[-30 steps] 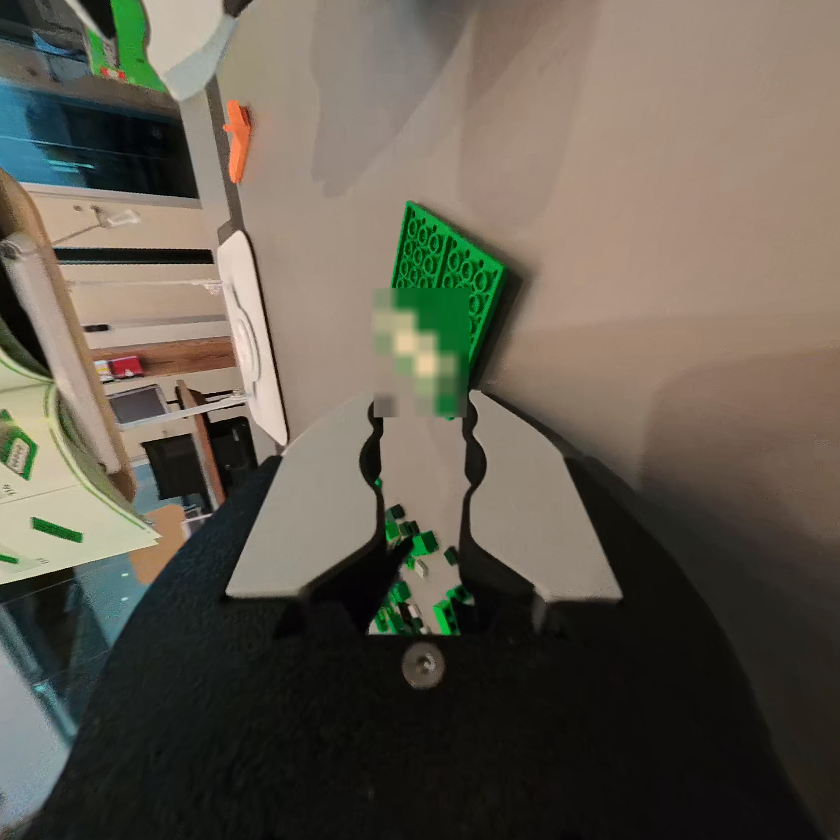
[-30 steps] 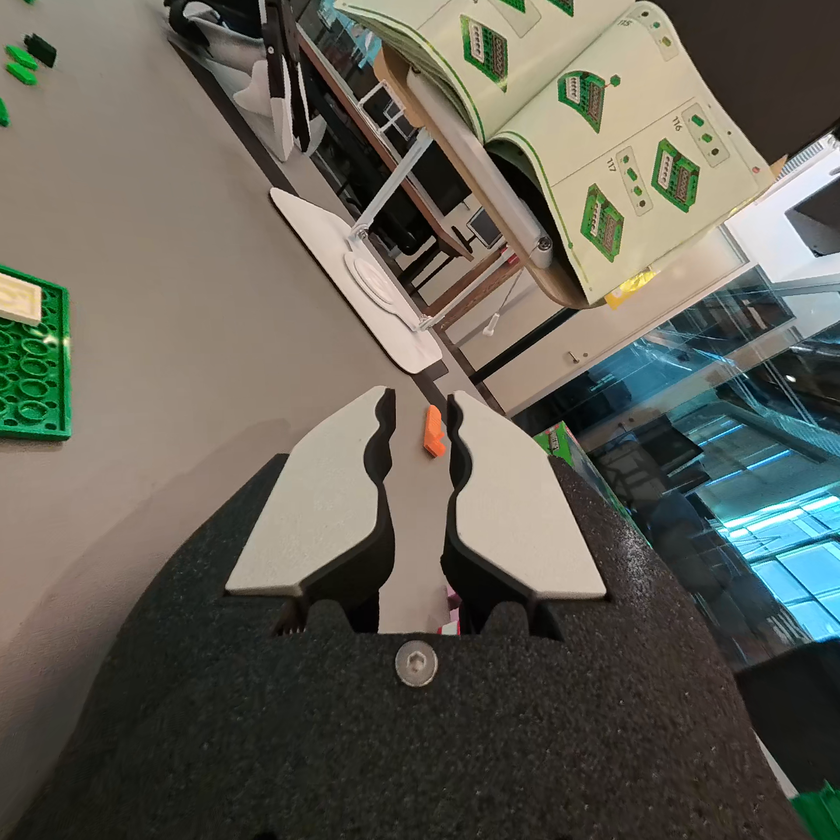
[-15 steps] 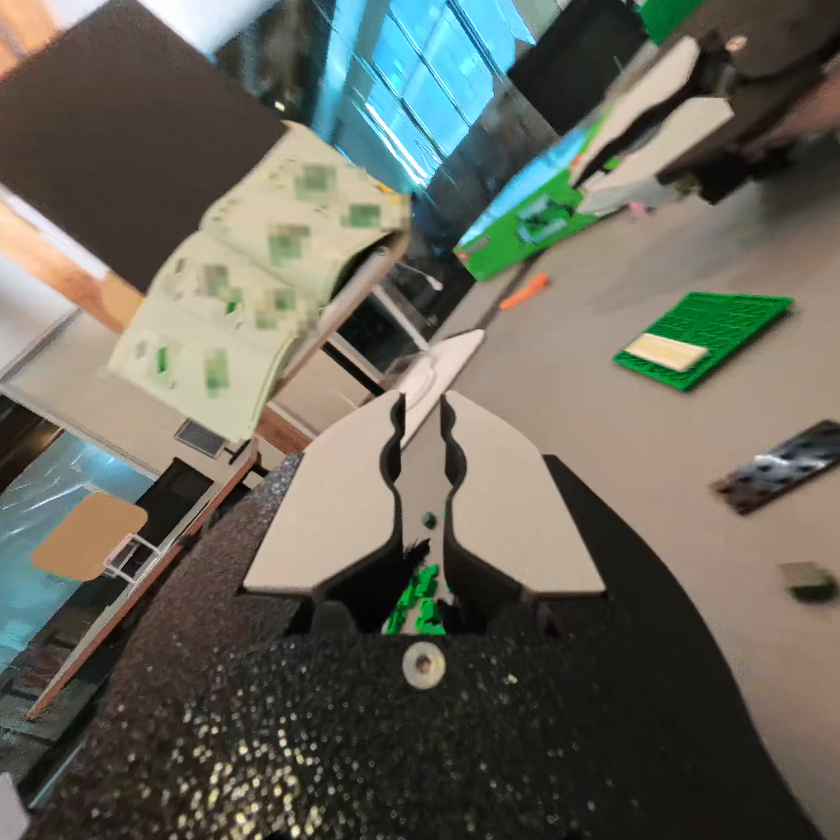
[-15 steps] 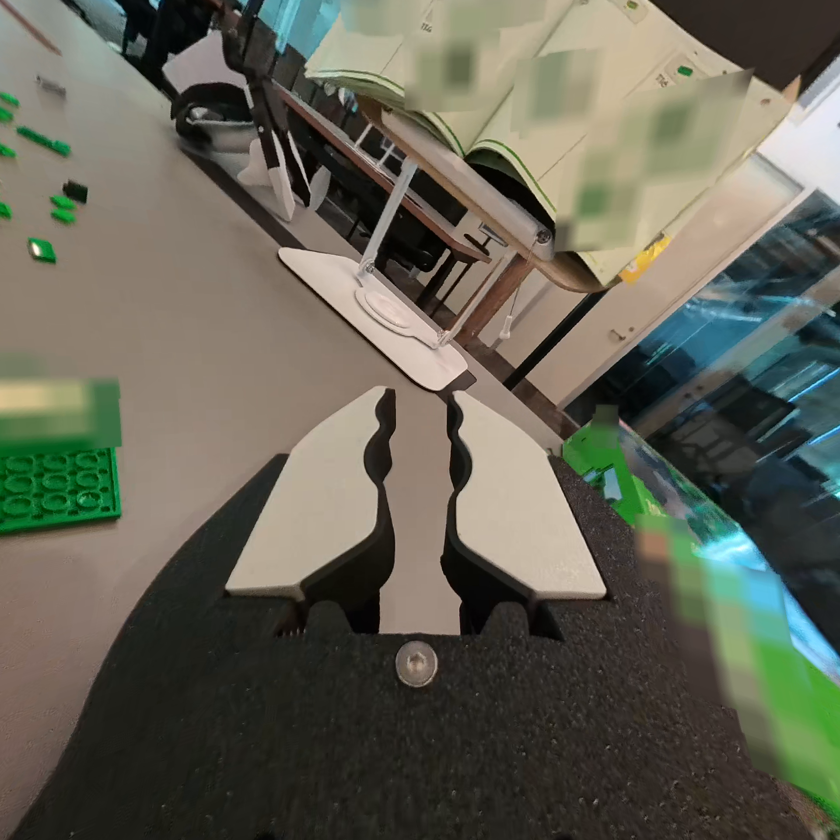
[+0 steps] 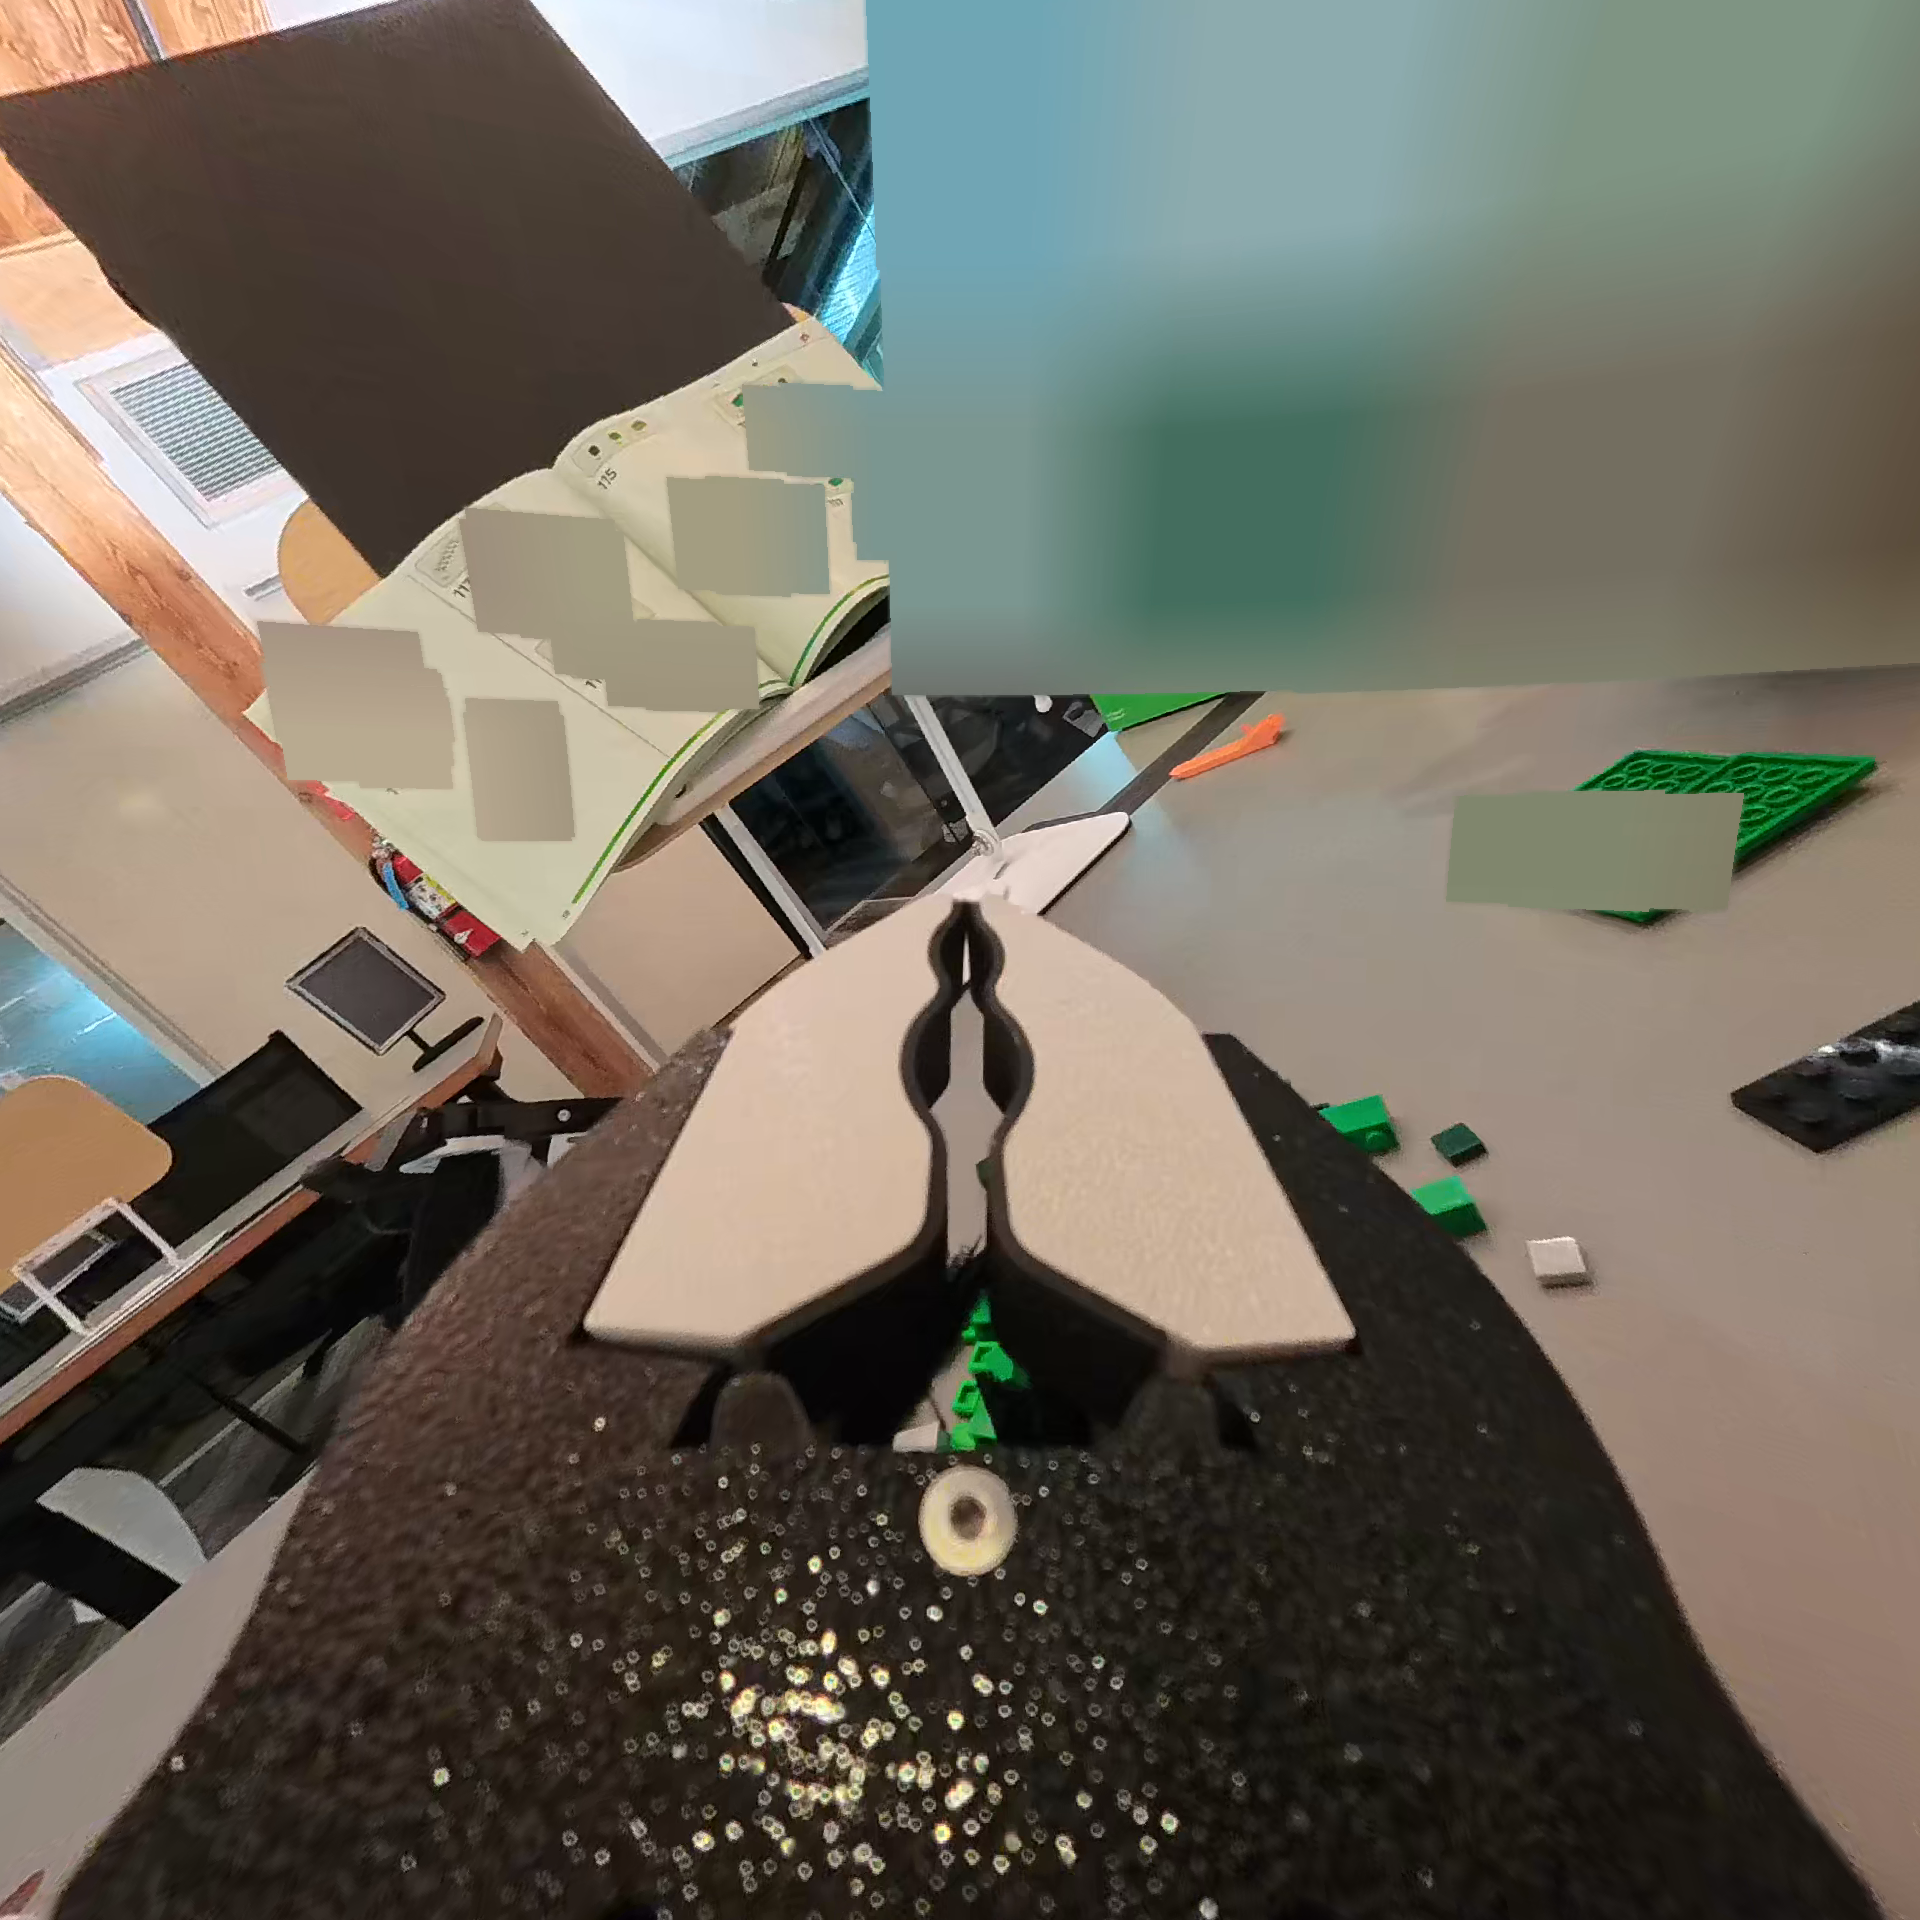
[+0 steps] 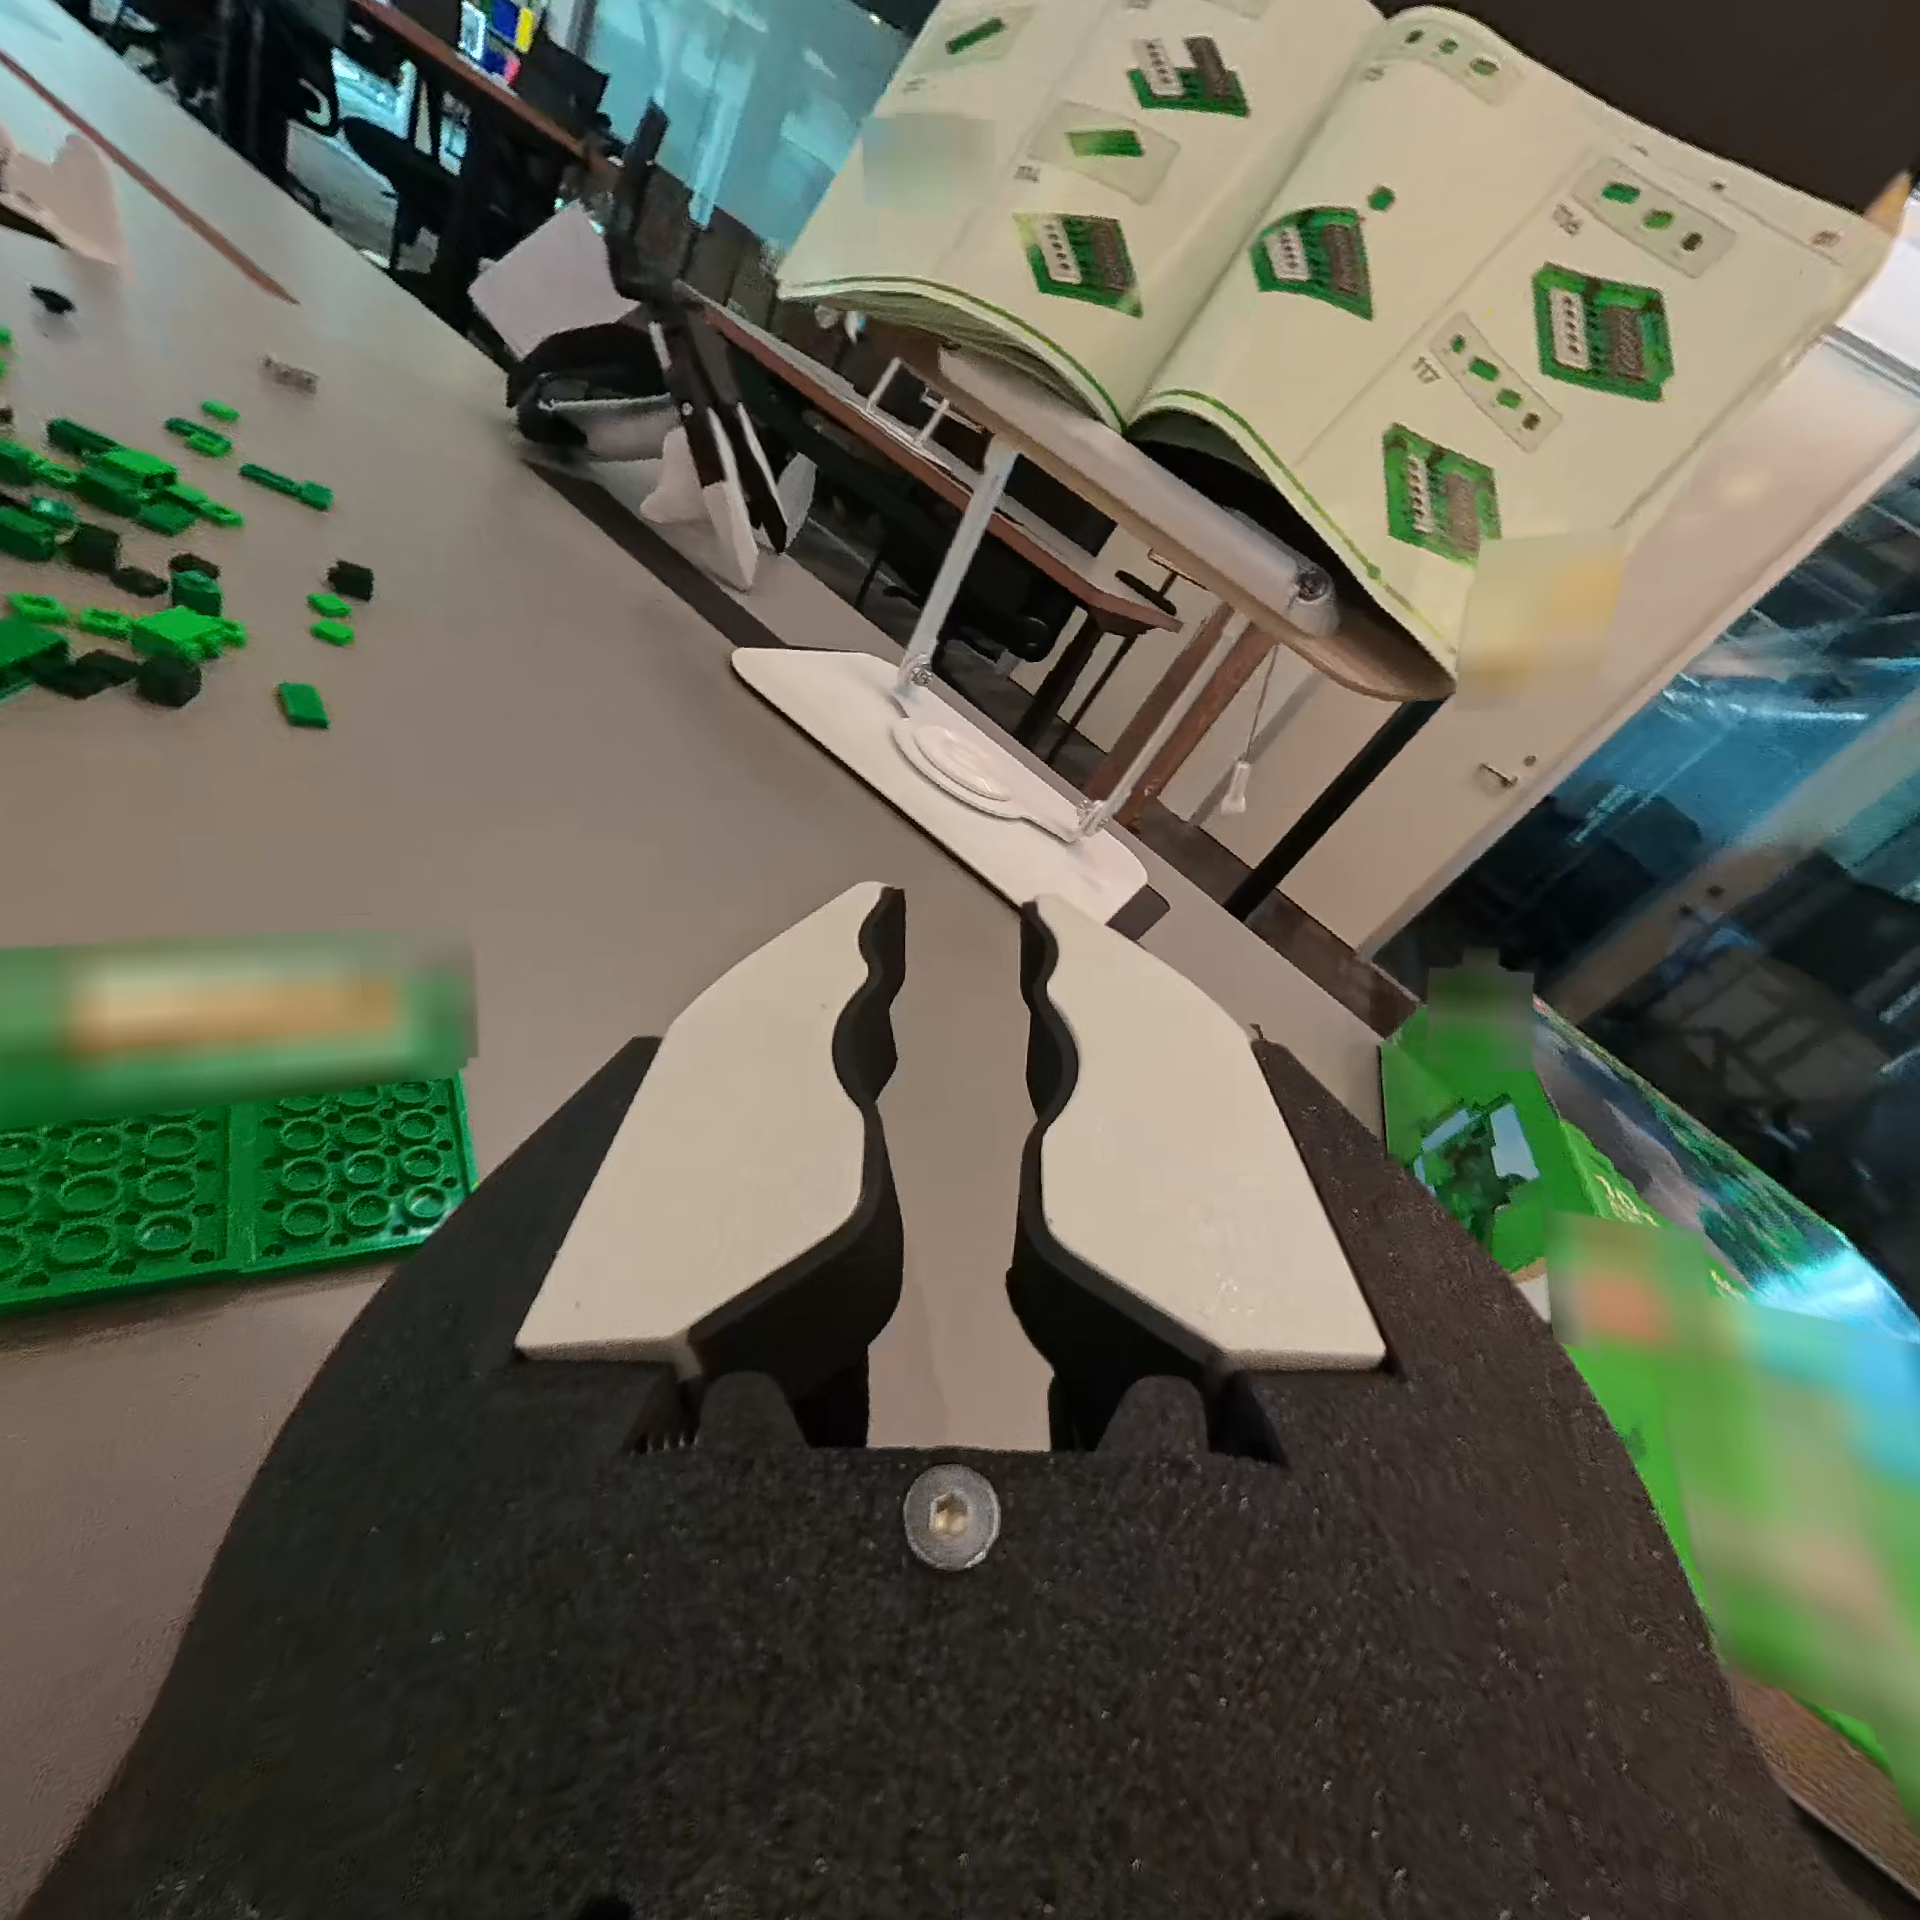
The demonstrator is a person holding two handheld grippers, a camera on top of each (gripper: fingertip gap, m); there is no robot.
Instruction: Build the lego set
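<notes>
My left gripper (image 5: 966, 916) is shut with its tips touching and nothing between them, held above the grey table. Small green bricks (image 5: 1363, 1122) and a white tile (image 5: 1556, 1260) lie just to its right, with a black plate (image 5: 1849, 1081) and the green baseplate (image 5: 1766, 784) farther right. My right gripper (image 6: 961, 914) is open by a narrow gap and empty. In its view the green baseplate (image 6: 239, 1195) lies to its left and a scatter of loose green bricks (image 6: 125, 582) lies at the far left.
The open instruction book (image 6: 1351, 260) rests on a stand with a white base (image 6: 935, 769) at the table's far edge; the book also shows in the left wrist view (image 5: 623, 623). An orange piece (image 5: 1231, 750) lies near the edge. A green box (image 6: 1538, 1184) stands at the right. My hands' fingertips stand some 25 centimetres from each other. The white tile (image 5: 1556, 1260) is closer to my left gripper, around 12 centimetres from its tips; the right tips are 25 centimetres off. The black plate (image 5: 1849, 1081) is about 15 centimetres from my left fingertips and 20 centimetres from my right.
My left gripper swung up from looking down at the baseplate to level, and its jaws closed from a small gap to touching. The right gripper tilted upright and kept its gap.
</notes>
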